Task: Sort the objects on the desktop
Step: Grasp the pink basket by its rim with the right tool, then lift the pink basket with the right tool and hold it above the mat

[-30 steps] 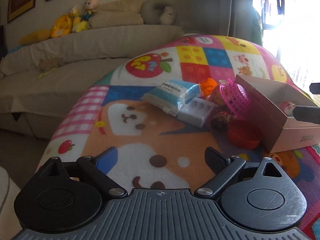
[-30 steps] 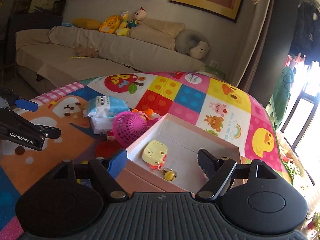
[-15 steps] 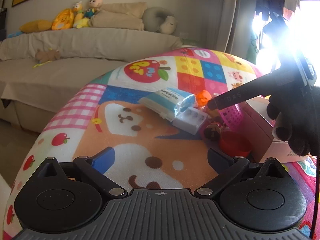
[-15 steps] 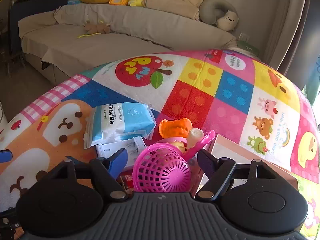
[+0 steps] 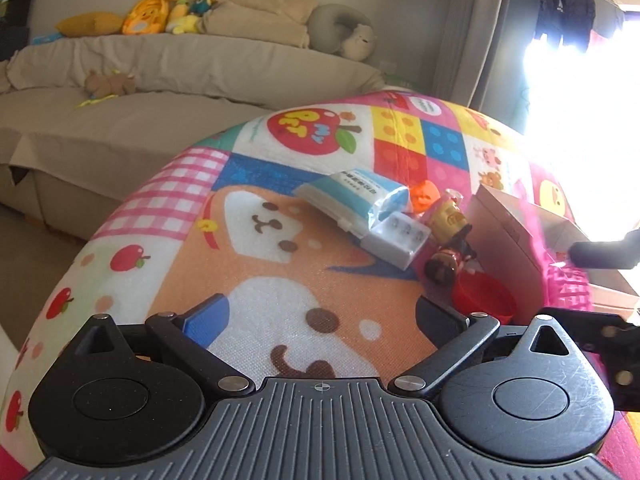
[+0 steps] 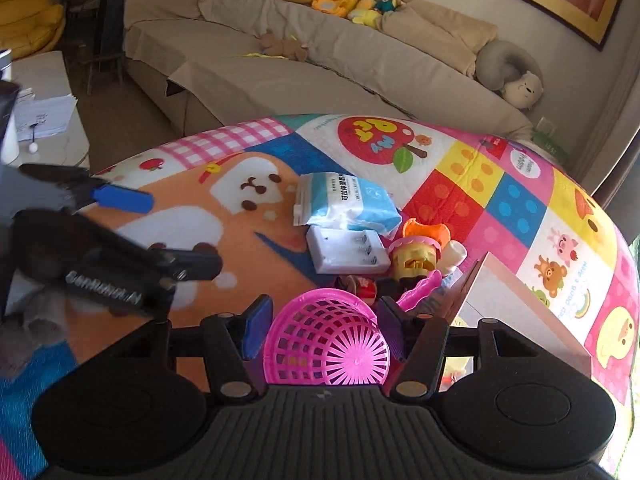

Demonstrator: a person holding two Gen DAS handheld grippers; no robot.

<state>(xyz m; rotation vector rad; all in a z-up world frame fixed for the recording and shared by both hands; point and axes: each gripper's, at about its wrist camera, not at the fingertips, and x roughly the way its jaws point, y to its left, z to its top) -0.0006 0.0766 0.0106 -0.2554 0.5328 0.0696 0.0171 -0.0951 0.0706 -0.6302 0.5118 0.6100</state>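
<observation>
Pink basket between the right gripper's closing jaws

The big bright play mat (image 6: 460, 184) covers the table, and the open cardboard box (image 6: 516, 300) sits on its right side. The left gripper (image 5: 320, 316) is spread wide over the mat with nothing in it. The right gripper (image 6: 320, 320) has just been closing, and the pink basket (image 6: 326, 340) fills the gap between its jaws, right by the box; its fingers look to touch the sides. Past the basket lie a blue wipes pack (image 6: 344, 202), a white charger (image 6: 346, 250) and a small yellow toy (image 6: 416, 258)
</observation>
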